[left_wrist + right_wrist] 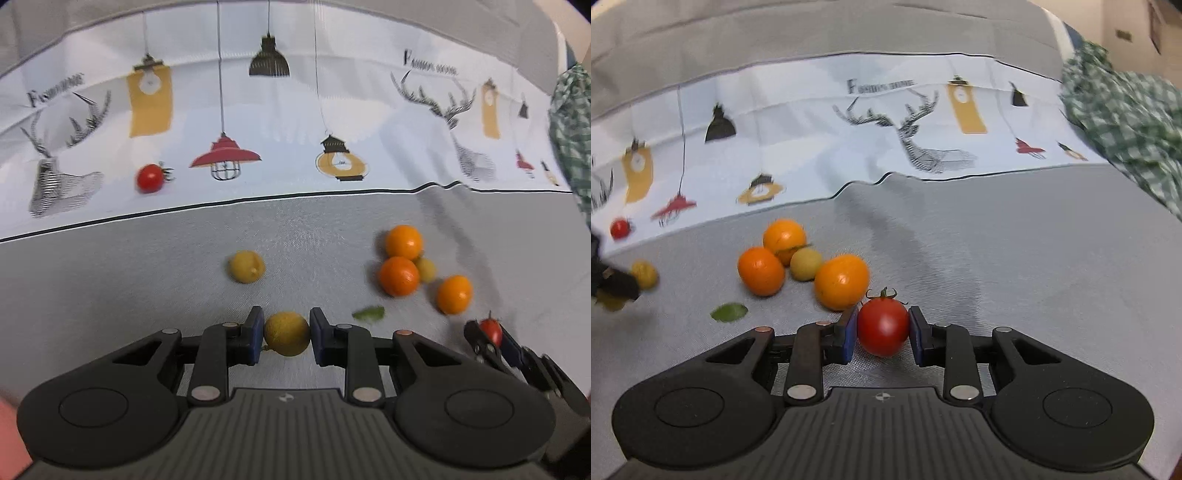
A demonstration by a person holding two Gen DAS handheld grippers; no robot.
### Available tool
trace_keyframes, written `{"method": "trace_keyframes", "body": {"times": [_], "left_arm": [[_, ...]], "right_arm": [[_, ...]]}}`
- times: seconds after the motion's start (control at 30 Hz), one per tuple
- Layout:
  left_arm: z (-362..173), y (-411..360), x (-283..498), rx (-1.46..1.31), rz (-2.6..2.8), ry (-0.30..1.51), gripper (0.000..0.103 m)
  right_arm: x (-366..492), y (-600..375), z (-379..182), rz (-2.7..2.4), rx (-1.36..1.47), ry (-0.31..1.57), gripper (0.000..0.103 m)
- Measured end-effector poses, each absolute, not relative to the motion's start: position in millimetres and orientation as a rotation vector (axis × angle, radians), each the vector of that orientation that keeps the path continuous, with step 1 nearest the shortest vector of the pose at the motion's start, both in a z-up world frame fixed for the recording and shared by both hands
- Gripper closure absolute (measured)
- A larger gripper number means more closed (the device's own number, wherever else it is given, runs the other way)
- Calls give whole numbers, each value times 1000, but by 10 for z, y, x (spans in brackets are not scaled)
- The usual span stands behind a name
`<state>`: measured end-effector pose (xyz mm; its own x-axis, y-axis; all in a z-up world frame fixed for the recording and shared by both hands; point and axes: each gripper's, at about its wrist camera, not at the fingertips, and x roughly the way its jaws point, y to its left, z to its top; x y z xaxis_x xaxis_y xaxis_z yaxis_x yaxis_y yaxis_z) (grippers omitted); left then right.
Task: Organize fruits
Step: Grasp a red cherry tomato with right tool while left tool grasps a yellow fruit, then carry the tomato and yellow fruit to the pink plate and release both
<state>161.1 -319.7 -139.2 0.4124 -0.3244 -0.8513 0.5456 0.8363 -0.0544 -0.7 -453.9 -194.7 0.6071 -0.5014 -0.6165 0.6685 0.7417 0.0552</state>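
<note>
My left gripper is shut on a yellow-green lime just above the grey cloth. A second yellow lime lies ahead of it. My right gripper is shut on a red cherry tomato, which also shows in the left wrist view. Three oranges and a small yellow-green fruit sit clustered left of the right gripper. Another red tomato rests on the printed cloth, far left.
A green leaf lies on the grey cloth. The white printed cloth with lamps and deer covers the back. A green checked cloth is bunched at the far right.
</note>
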Motion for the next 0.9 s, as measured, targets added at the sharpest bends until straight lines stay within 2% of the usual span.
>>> {"method": "trace_keyframes", "body": {"times": [0.17,0.5,0.73,0.9], "left_arm": [[-1010,-2659,1282,265,-494,990,74],[-353,-1029,407,194,-287,996,74],[-147,32,-219,102,-165,1010,74],[-122,500,-549,48,-132,992,74]], "right_arm": [[-314,-4266,-1556,-623,388,584,73],[-982,-3155,-627,-321,356,523,73],[-1349,-2269,-394,-91,397,601,73],[-1544,-1749,-321,-24,301,639,73]]}}
